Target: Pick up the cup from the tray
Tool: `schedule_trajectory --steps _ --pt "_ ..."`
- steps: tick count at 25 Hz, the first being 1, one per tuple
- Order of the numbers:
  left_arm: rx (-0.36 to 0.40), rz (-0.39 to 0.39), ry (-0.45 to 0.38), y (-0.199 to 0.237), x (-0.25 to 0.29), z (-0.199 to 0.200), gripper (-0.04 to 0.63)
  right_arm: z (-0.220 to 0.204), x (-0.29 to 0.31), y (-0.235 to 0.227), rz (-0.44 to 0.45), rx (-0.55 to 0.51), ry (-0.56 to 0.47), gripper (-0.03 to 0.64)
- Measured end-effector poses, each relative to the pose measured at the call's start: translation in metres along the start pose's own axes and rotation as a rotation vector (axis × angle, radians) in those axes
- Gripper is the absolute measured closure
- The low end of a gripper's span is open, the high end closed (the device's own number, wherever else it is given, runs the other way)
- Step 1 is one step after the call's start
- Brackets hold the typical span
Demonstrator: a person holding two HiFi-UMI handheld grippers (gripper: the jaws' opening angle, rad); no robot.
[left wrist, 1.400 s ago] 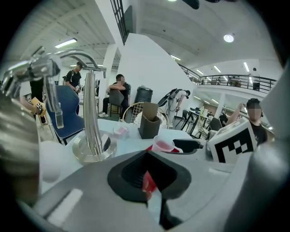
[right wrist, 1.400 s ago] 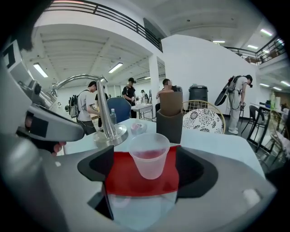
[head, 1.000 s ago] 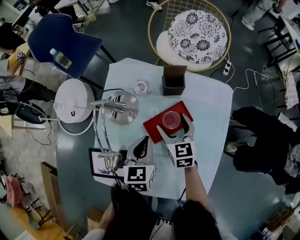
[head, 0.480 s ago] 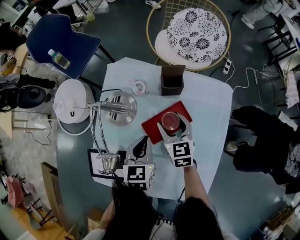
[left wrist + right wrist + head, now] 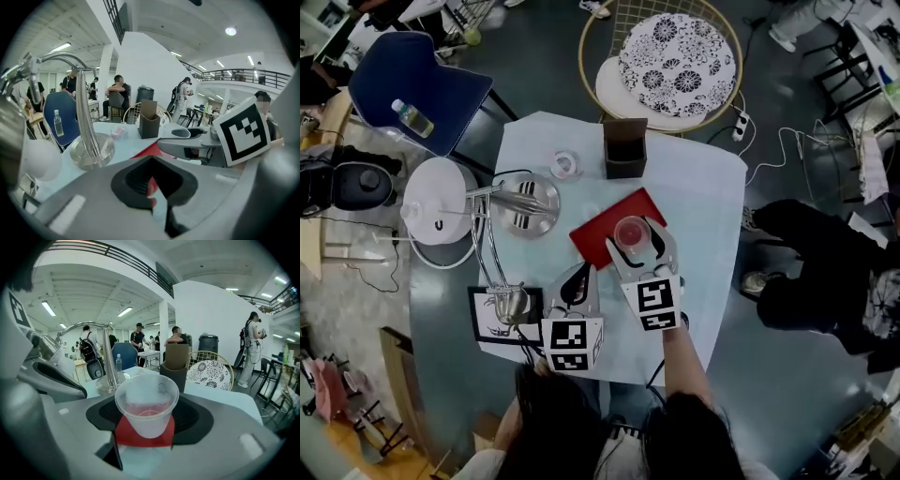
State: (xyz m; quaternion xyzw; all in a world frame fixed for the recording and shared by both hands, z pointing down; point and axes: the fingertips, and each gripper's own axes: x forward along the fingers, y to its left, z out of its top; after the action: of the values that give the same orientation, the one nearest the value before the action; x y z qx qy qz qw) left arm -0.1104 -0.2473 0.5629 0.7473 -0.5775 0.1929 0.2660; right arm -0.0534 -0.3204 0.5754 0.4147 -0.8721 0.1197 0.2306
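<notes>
A clear plastic cup point(image 5: 630, 230) stands on a red tray point(image 5: 592, 232) near the middle of the pale table. My right gripper point(image 5: 639, 242) reaches in from the near side, with a finger pressed against each side of the cup. In the right gripper view the cup point(image 5: 146, 404) fills the gap between the dark pads point(image 5: 194, 420), with the red tray point(image 5: 140, 439) under it. My left gripper point(image 5: 578, 281) rests left of the tray, its jaws together and holding nothing. The left gripper view shows the tray's corner point(image 5: 149, 150) just past that gripper point(image 5: 152, 187).
A chrome desk lamp has its base point(image 5: 525, 204) left of the tray, and its head point(image 5: 511, 305) hangs over a framed picture point(image 5: 490, 328). A brown box point(image 5: 624, 150) and a tape roll point(image 5: 563, 165) stand at the far edge. A white stool point(image 5: 439, 202) and blue chair point(image 5: 412, 84) flank the table.
The right gripper's fingers have drawn in from wide apart to snug against the cup. The left gripper has stayed where it was. The head view has shifted slightly.
</notes>
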Motion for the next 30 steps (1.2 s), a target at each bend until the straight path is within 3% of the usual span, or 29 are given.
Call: schedule_trajectory --steps 19,30 --pt "0.042 -0.050 -0.007 -0.075 -0.016 -0.010 0.595 -0.048 -0.104 -0.043 -0.145 0.056 0.031 0.296" --pt "0.043 -0.070 0.009 -0.097 -0.004 -0.019 0.595 -0.092 -0.114 -0.056 -0.186 0.088 0.078 0.296"
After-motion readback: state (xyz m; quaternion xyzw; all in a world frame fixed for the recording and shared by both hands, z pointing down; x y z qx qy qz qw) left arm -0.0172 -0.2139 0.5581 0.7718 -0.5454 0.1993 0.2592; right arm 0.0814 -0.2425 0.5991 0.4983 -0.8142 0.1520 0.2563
